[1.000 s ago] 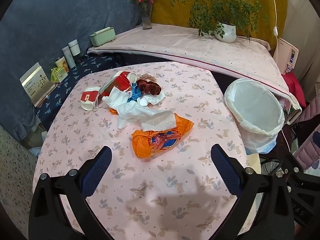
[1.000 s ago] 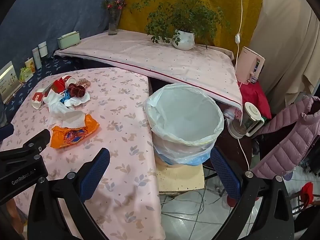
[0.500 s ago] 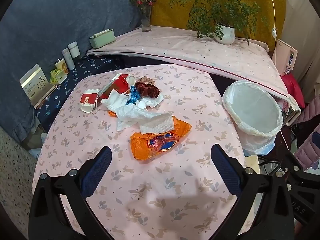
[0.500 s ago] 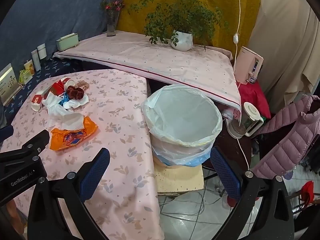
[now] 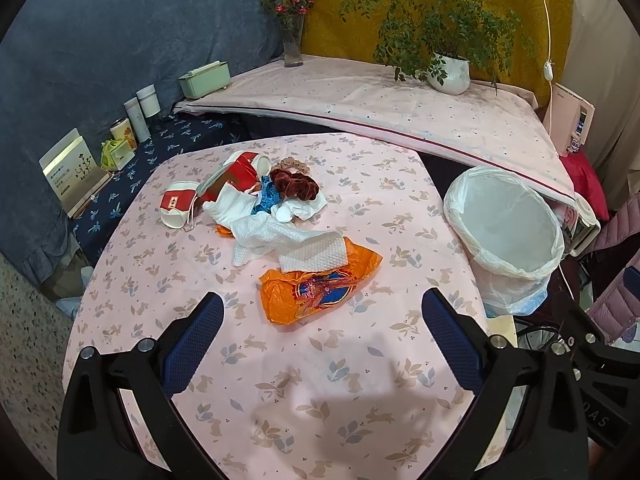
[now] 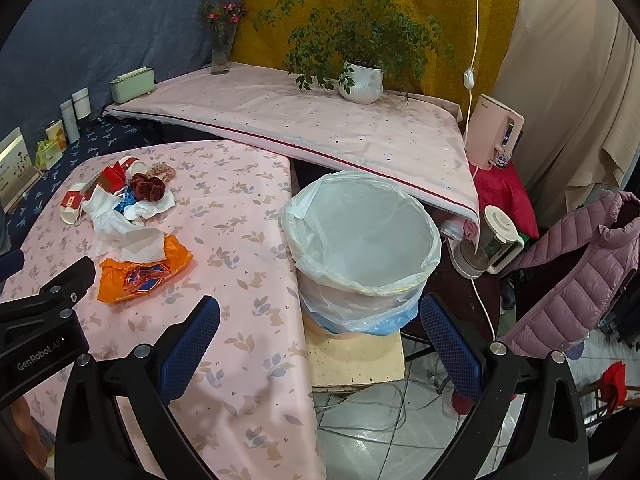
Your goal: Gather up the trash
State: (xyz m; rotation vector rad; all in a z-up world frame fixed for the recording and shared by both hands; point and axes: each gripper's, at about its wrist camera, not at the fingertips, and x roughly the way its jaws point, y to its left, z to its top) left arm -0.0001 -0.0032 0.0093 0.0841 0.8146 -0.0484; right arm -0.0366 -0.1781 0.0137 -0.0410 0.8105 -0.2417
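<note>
A pile of trash lies mid-table: an orange wrapper (image 5: 318,286) nearest me, white paper towels (image 5: 288,240), a dark red scrunchie (image 5: 294,184), a blue scrap (image 5: 266,200), red-and-white cartons (image 5: 176,208). The pile also shows in the right wrist view, with the orange wrapper (image 6: 140,274) at its near end. A white-lined bin (image 6: 362,246) stands off the table's right edge; it also shows in the left wrist view (image 5: 506,236). My left gripper (image 5: 318,320) is open and empty, above the table just short of the wrapper. My right gripper (image 6: 318,324) is open and empty, in front of the bin.
The table has a pink floral cloth (image 5: 320,380). A raised pink-covered shelf (image 5: 380,108) behind holds a potted plant (image 5: 448,72), a flower vase (image 5: 292,40) and a green box (image 5: 204,78). Jars and cards stand at left (image 5: 132,120). A pink jacket (image 6: 572,280) and kettle (image 6: 492,240) are right.
Both grippers have drawn slightly back and up, so the trash pile and bin sit a little farther off in both views. Nothing was grasped; both stay open.
</note>
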